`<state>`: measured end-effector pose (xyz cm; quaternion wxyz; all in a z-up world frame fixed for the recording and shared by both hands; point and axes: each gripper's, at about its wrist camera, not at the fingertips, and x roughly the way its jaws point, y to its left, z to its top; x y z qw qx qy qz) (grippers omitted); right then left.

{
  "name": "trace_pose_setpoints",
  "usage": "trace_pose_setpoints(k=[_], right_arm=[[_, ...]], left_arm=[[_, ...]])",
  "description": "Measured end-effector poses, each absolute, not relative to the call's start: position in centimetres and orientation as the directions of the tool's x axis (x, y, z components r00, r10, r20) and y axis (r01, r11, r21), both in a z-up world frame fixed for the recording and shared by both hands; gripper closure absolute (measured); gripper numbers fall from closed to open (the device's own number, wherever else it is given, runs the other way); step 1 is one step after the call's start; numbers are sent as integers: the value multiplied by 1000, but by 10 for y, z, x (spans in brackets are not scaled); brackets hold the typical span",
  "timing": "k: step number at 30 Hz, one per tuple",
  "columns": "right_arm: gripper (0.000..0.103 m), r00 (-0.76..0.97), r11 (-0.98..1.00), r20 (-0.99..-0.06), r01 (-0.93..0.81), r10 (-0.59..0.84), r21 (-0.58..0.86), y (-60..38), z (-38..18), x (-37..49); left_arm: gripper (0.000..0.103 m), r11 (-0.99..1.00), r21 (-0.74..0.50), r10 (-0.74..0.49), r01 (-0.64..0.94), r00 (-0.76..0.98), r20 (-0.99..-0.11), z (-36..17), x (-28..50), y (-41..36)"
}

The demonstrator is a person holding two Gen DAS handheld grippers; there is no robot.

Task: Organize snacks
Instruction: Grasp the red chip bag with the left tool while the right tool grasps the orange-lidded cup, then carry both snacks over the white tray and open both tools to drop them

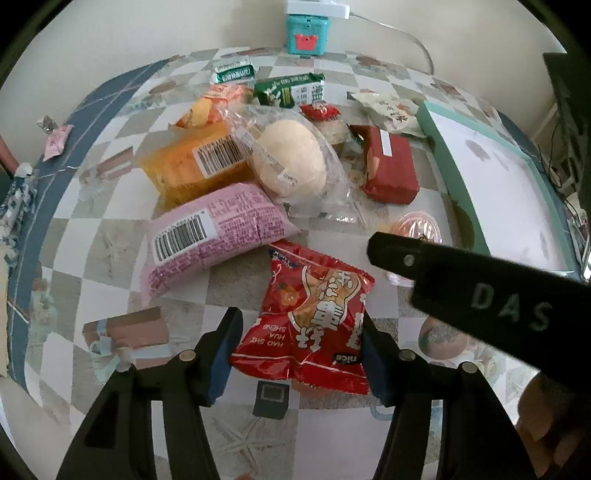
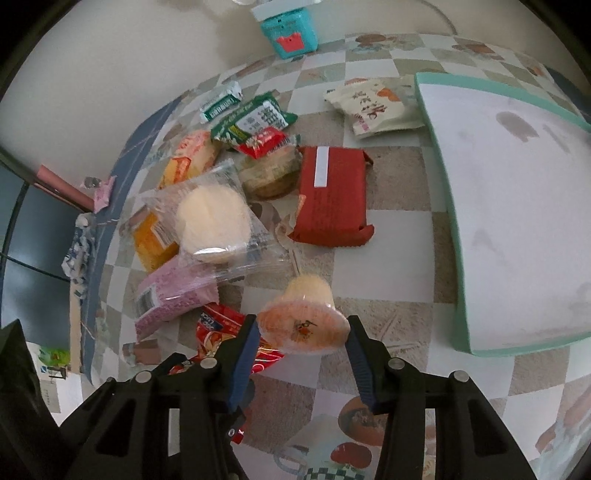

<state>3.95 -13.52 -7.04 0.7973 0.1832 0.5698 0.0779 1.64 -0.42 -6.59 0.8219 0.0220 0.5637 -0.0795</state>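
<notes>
My left gripper [image 1: 297,350] is shut on a red peanut packet [image 1: 314,325], its blue pads against both sides of the bag. My right gripper [image 2: 301,343] is shut on a small jelly cup [image 2: 304,317] with an orange foil lid, held on its side. The right gripper's black arm [image 1: 480,288] crosses the left wrist view over the cup [image 1: 419,229]. The red packet also shows under my right gripper's left finger [image 2: 218,332]. A pile of snacks lies beyond: a pink packet [image 1: 210,236], a white bun in clear wrap [image 1: 291,158], an orange cake [image 1: 199,162] and a dark red packet [image 1: 391,166].
A teal-rimmed white tray [image 2: 517,206] lies on the right of the checkered tablecloth. Green packets [image 1: 291,88], a cream packet [image 2: 373,107] and a teal box [image 1: 306,33] sit at the back by the wall. A small pink candy [image 1: 55,140] lies at the left edge.
</notes>
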Motion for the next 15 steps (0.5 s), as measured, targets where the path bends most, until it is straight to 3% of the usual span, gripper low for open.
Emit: trace_pose_setpoints(k=[15], right_arm=[[54,414,897,-836,91,361,433,-161,-28,34]], left_arm=[[42,995,-42,-76,90,411,-908,-12,13,7]])
